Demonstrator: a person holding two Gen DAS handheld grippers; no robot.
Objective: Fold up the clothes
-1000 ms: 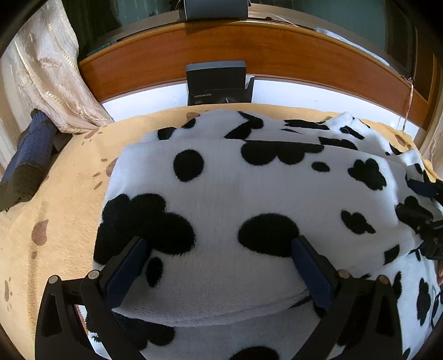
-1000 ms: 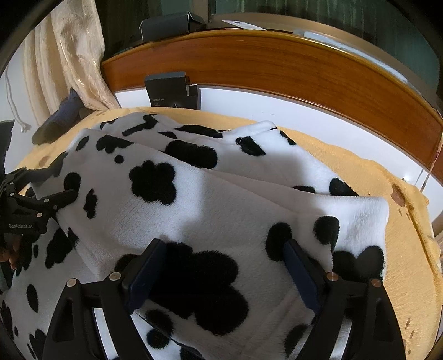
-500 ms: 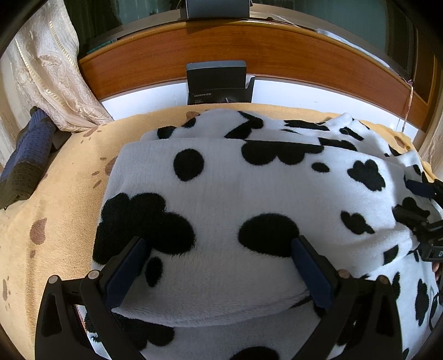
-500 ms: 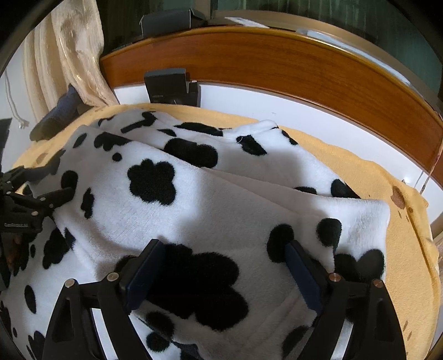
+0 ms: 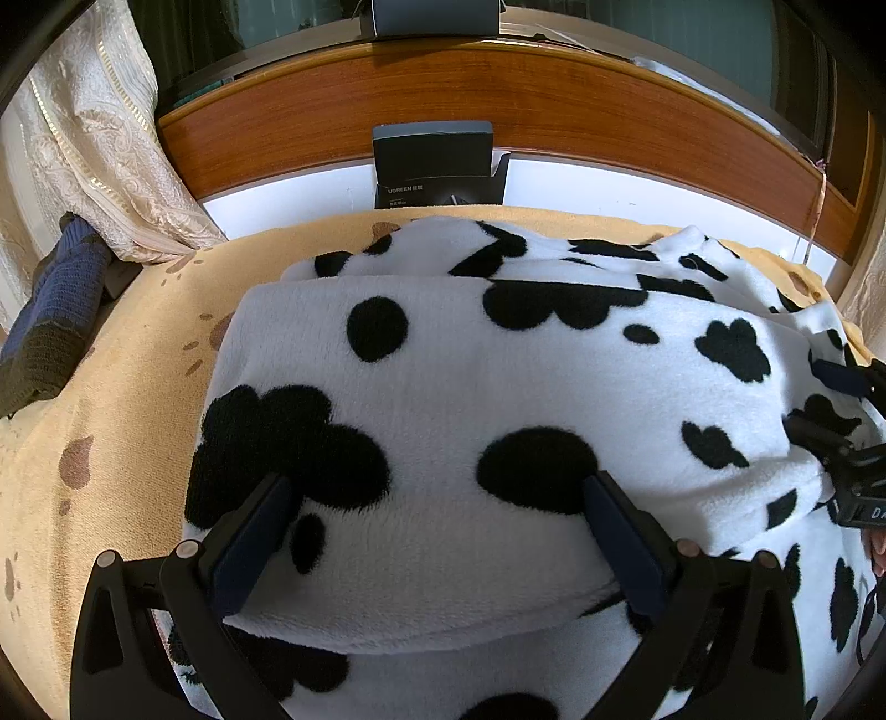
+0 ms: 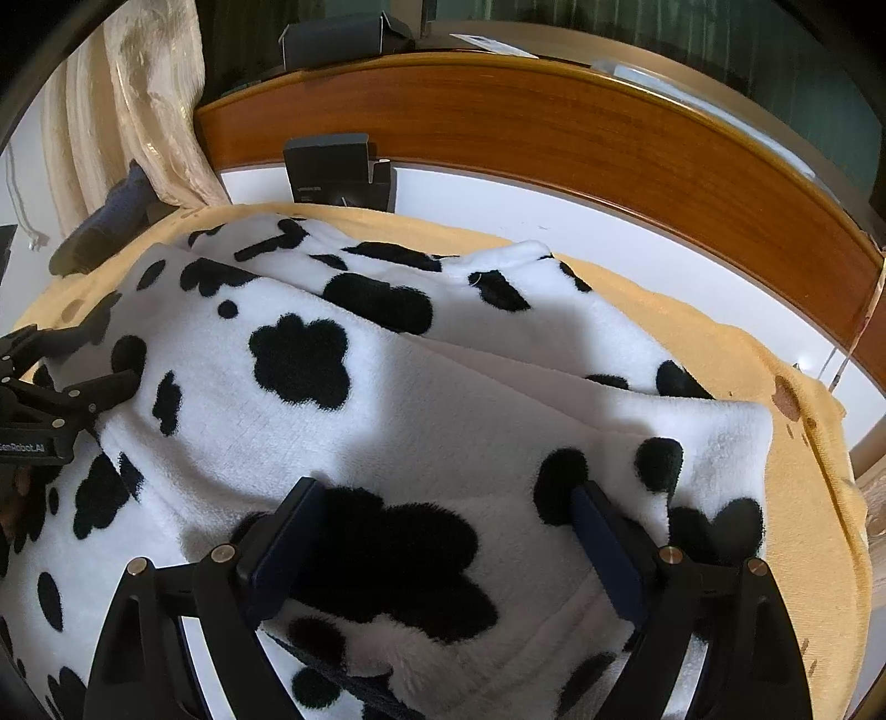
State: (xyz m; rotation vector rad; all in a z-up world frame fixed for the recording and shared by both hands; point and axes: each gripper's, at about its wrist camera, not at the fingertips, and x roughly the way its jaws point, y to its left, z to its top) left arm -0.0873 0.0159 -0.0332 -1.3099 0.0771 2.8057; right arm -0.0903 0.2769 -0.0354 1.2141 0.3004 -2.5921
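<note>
You are working with two grippers over one fleece garment (image 5: 498,387), white with black cow spots, which is lying folded over on the tan paw-print blanket (image 5: 111,443) in front of the wooden headboard (image 5: 498,94). Your left gripper (image 5: 437,531) is hovering at the garment's left end with its two blue pads (image 5: 252,543) spread wide; the folded top layer is sitting between them, and the pads are not squeezing it. Your right gripper (image 6: 443,531) is sitting at the garment's right end, jaws likewise standing wide apart, with a large black patch of fleece between the two pads (image 6: 606,548) and nothing clamped. From the right wrist view you are seeing the fold clearly: an upper layer is lying across a lower one, whose edge is showing on the headboard side. Two dark boxes are in sight: one box (image 5: 437,166) is leaning against the headboard just behind the garment, and a second box (image 6: 343,33) is sitting on top of the headboard. One cream curtain (image 5: 94,138) is hanging left of the garment, with one dark blue knitted item (image 5: 50,327) lying below it at the blanket's edge.
</note>
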